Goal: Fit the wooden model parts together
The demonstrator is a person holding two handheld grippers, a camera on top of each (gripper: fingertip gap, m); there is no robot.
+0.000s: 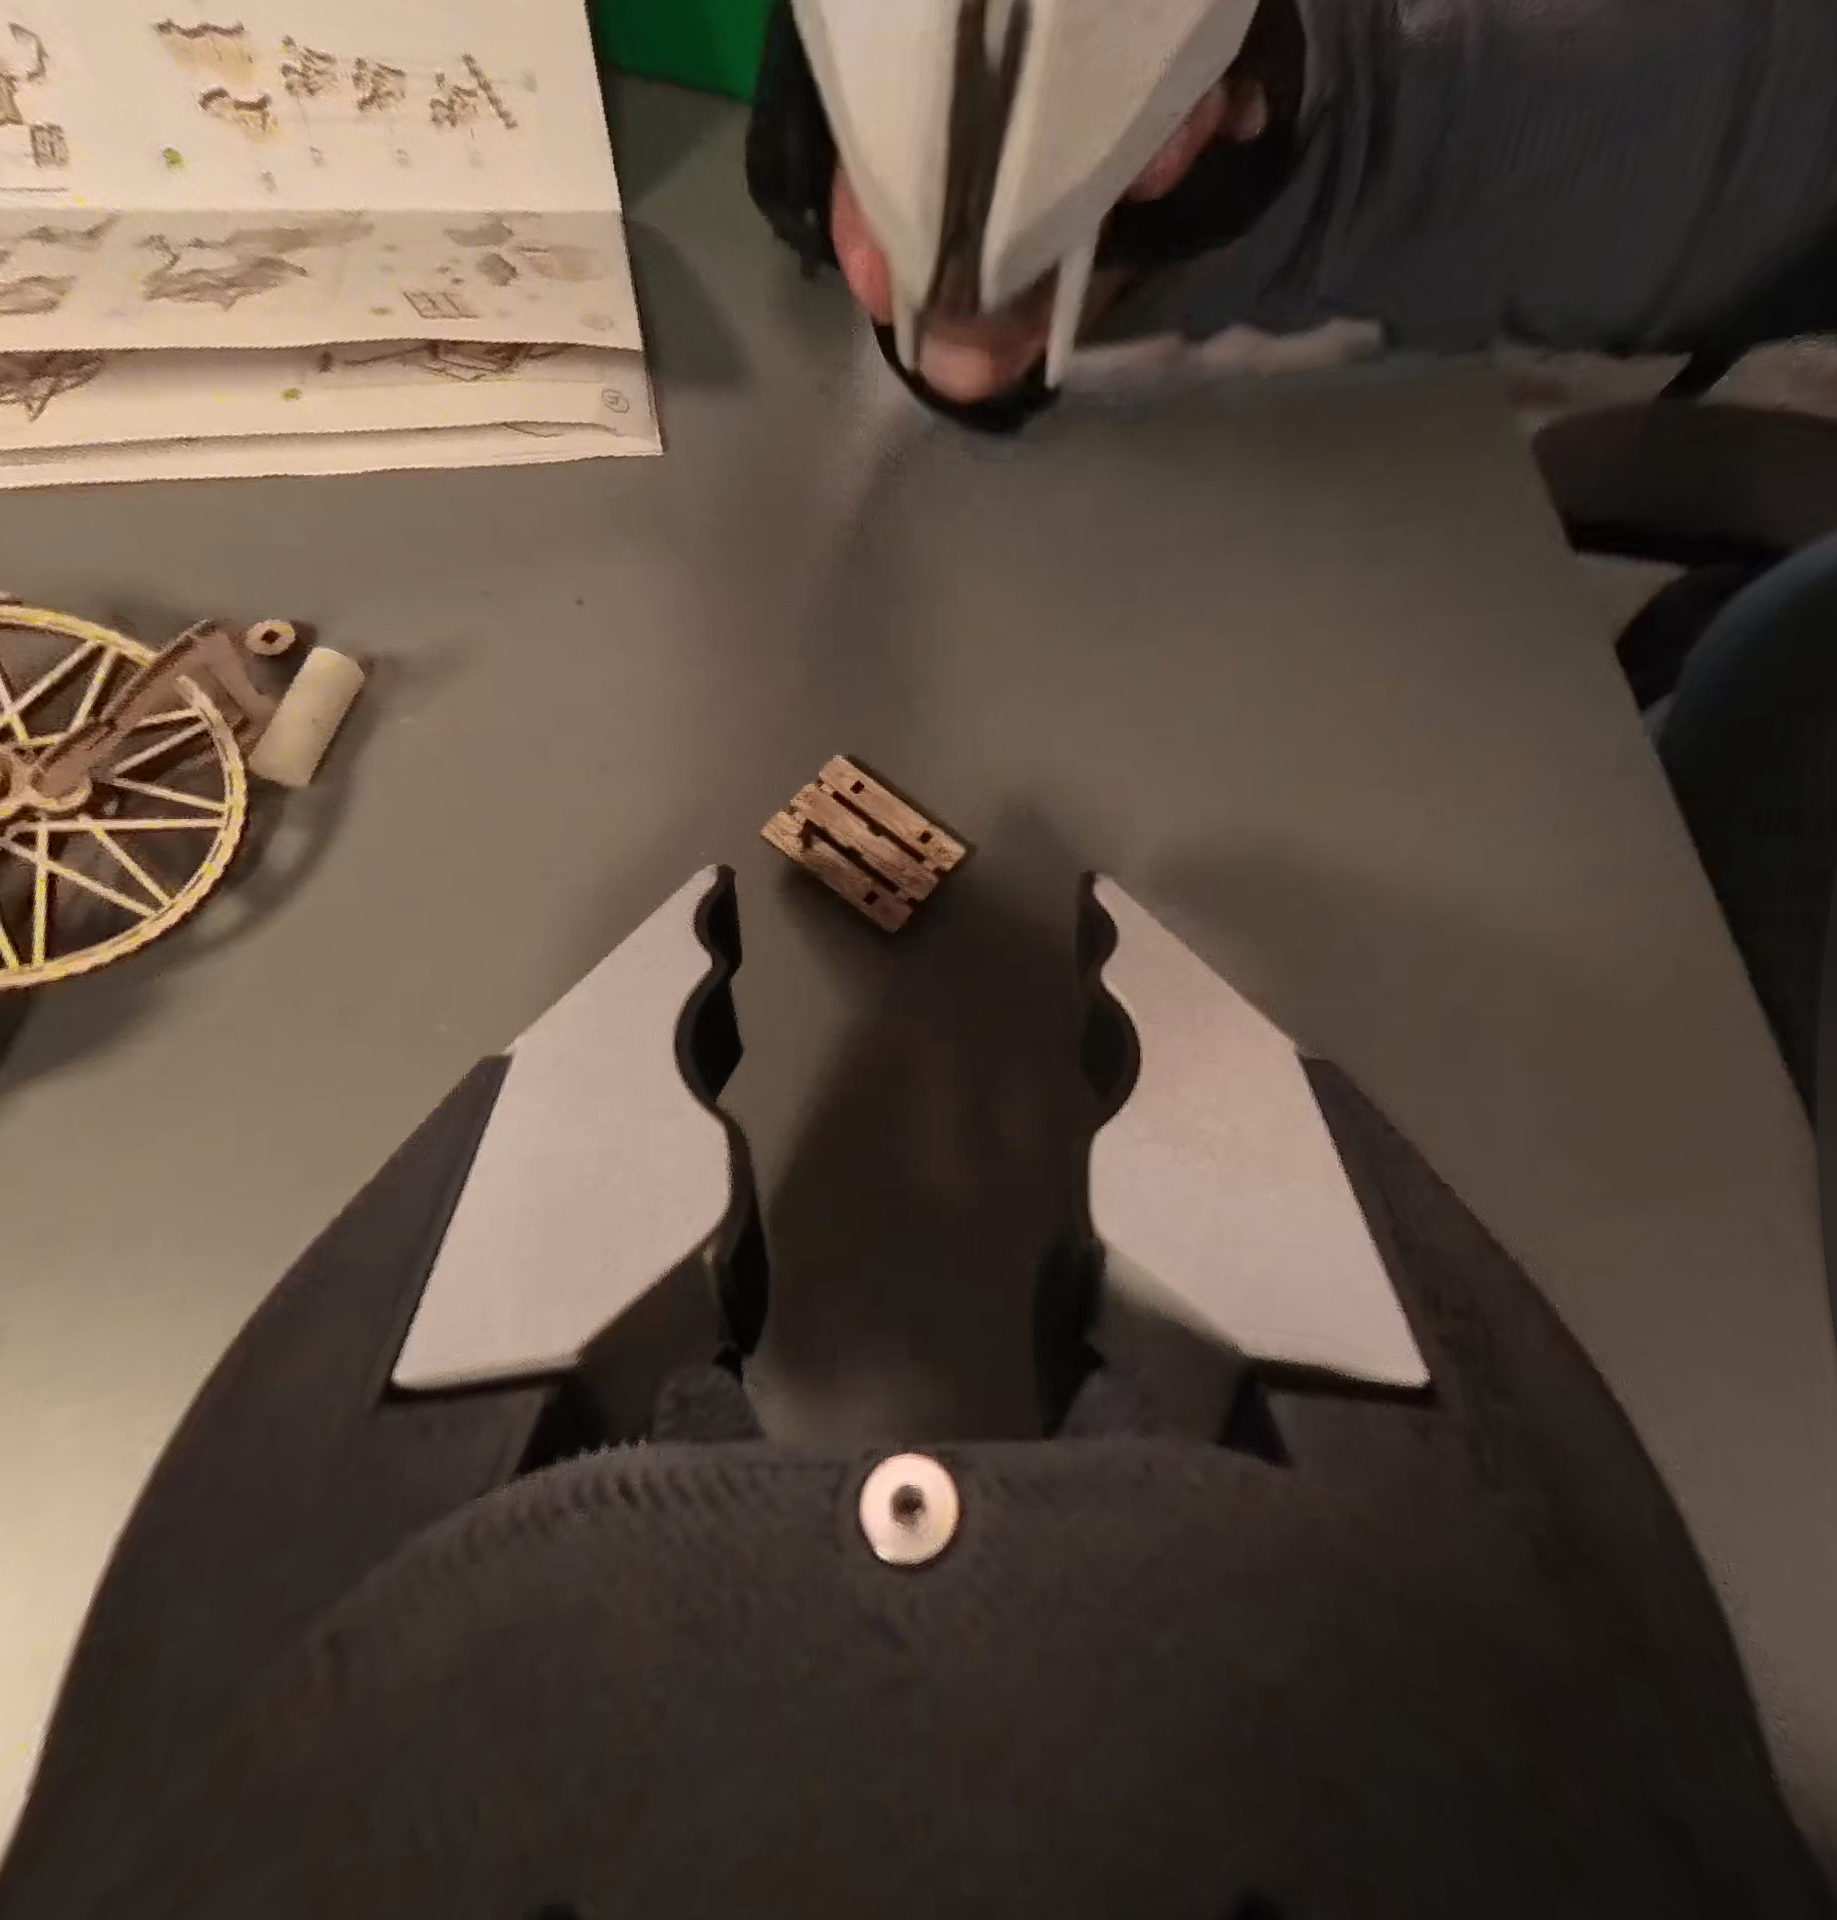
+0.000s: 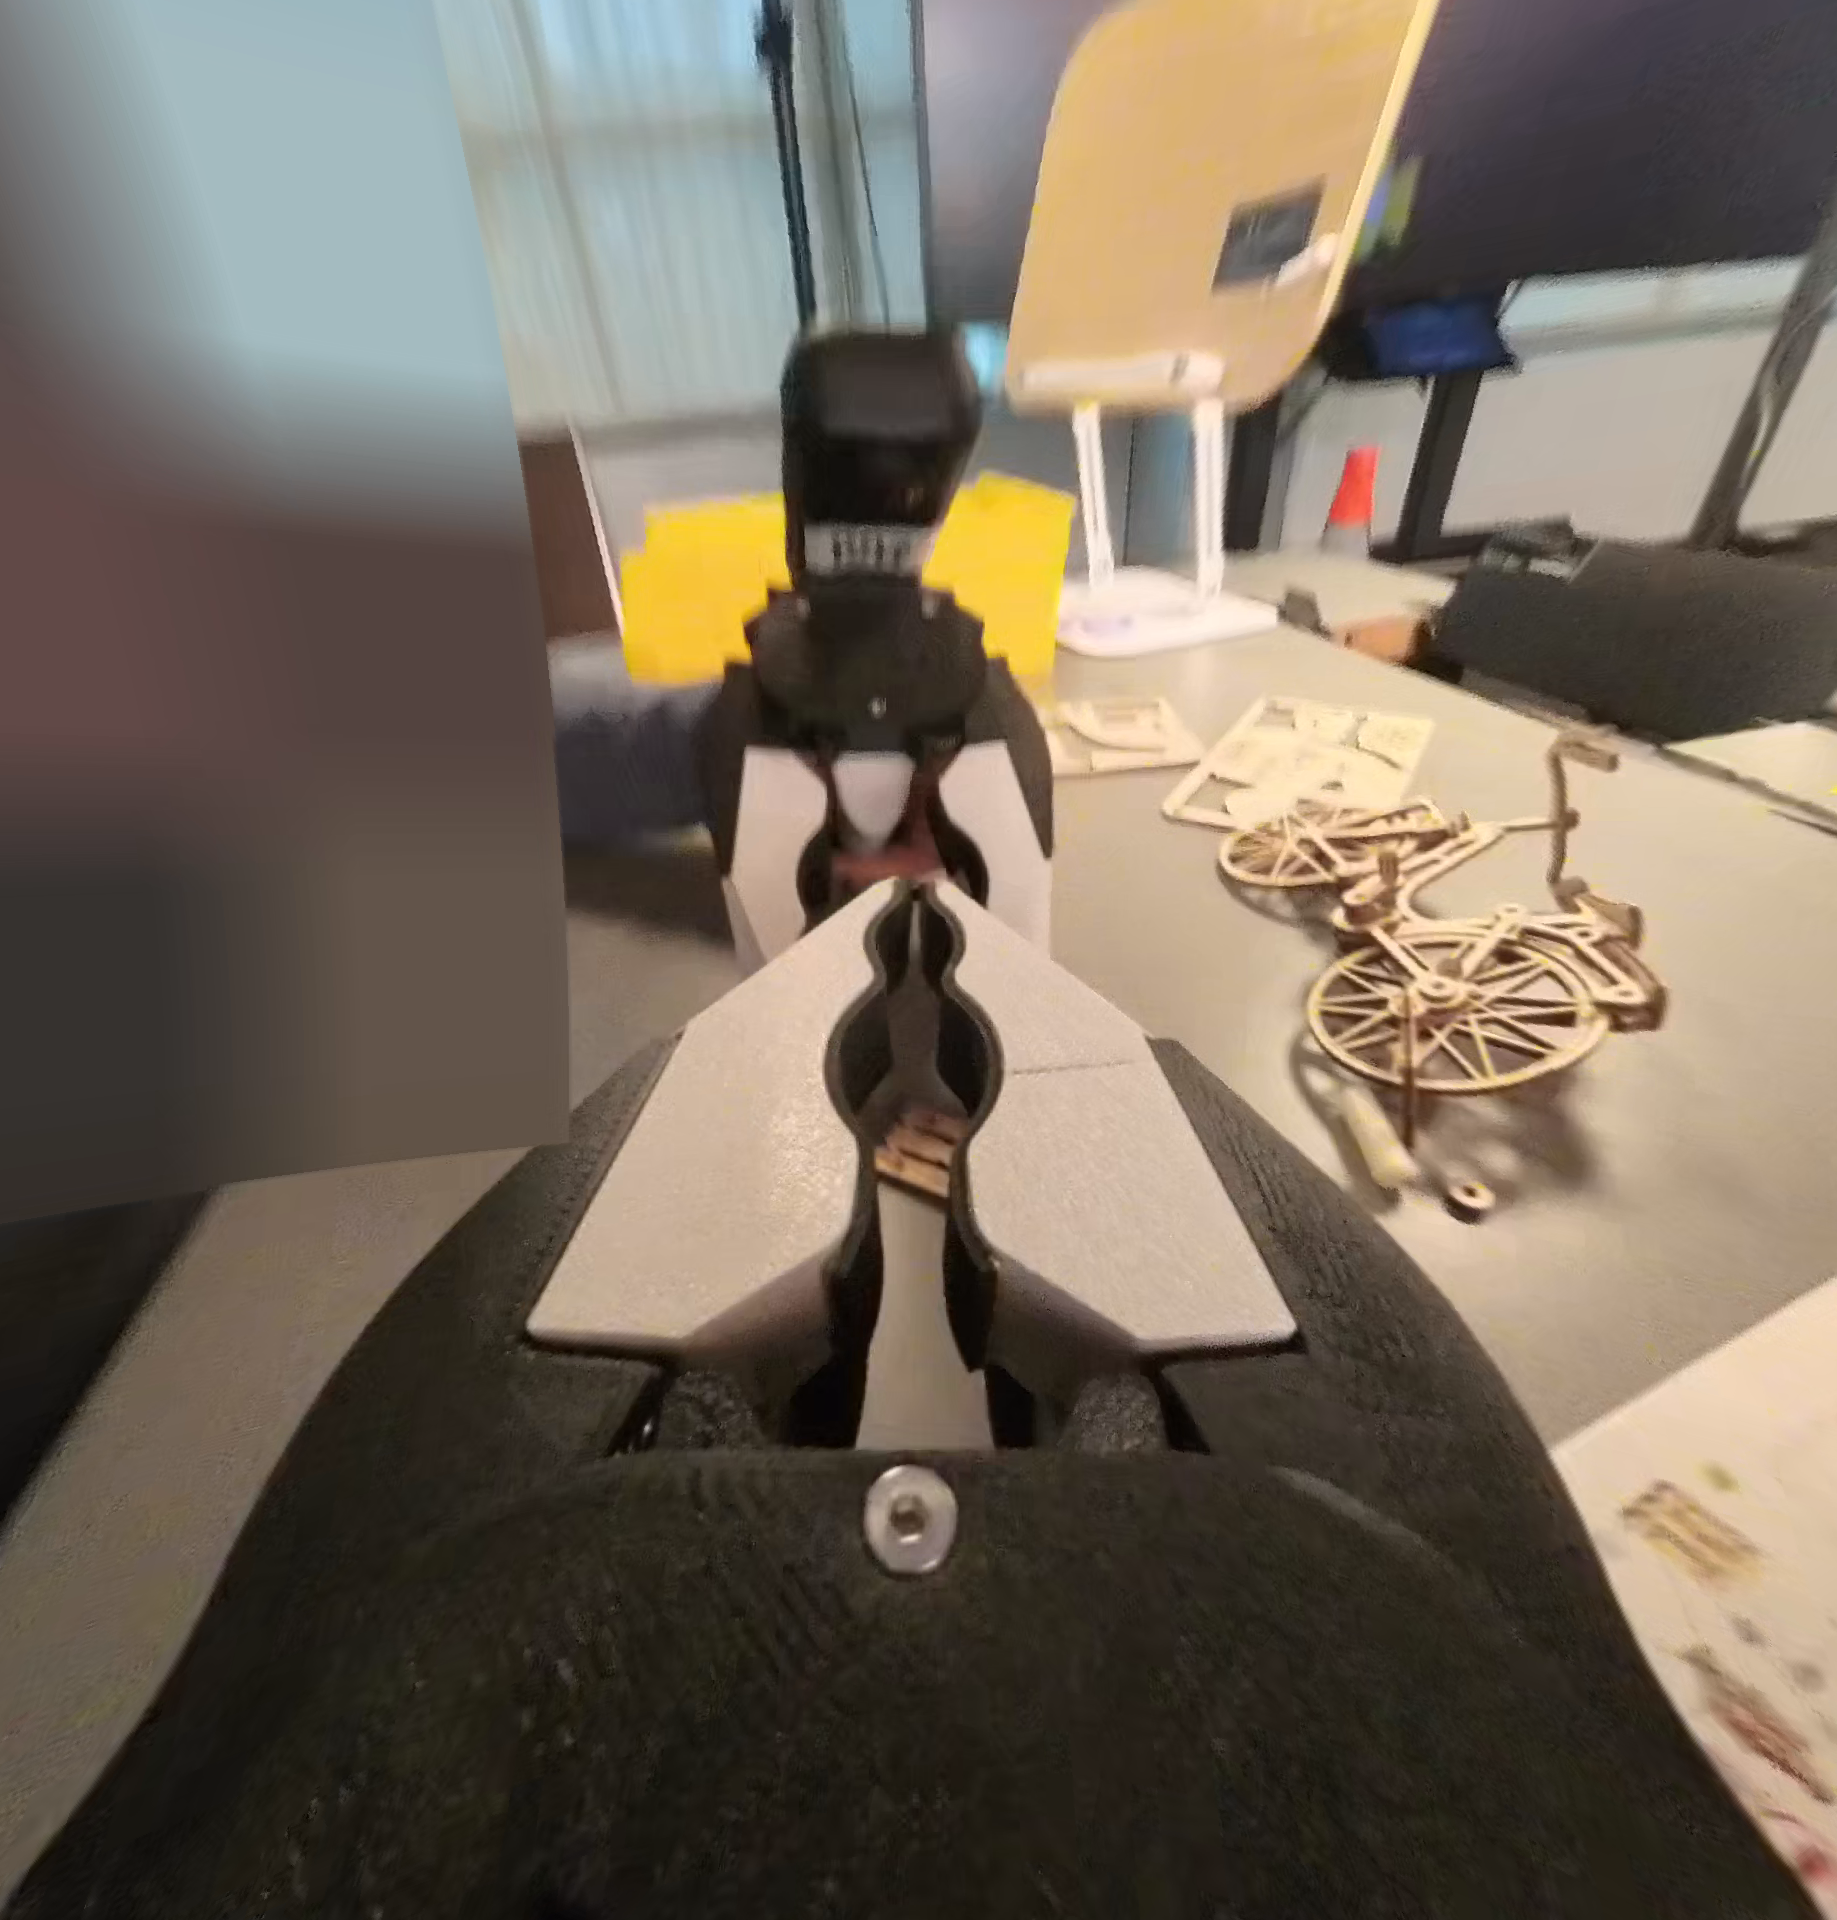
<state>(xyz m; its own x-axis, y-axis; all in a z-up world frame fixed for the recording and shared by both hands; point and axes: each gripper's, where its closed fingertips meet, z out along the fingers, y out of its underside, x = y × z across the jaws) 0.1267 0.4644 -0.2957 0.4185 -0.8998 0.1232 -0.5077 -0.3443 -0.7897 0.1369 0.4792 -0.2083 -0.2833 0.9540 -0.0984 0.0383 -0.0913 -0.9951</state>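
Observation:
A small slatted wooden block [image 1: 862, 842] lies on the grey table [image 1: 1257, 727], just ahead of my left gripper [image 1: 909, 891], slightly toward its left finger. The left gripper is open and empty, a little above the table. My right gripper [image 1: 987, 312] hangs blurred at the far side, pointing toward the left one, jaws together. In the right wrist view the right gripper [image 2: 909, 896] is shut with nothing seen in its tips. The block [image 2: 919, 1148] shows through the gap behind them, on the table below. The open left gripper [image 2: 883, 852] faces it.
A wooden bicycle model [image 2: 1433, 966] lies to the side; its wheel [image 1: 72, 810] shows left of the left gripper. A white cylinder [image 1: 306, 717] and a small washer [image 1: 270, 636] lie beside it. Instruction sheets [image 1: 270, 260] and part sheets [image 2: 1298, 758] lie farther off. The white cylinder [image 1: 306, 717] sits 9 cm or so from the ends of my left fingers. It is also in sight in the right wrist view [image 2: 1368, 1129].

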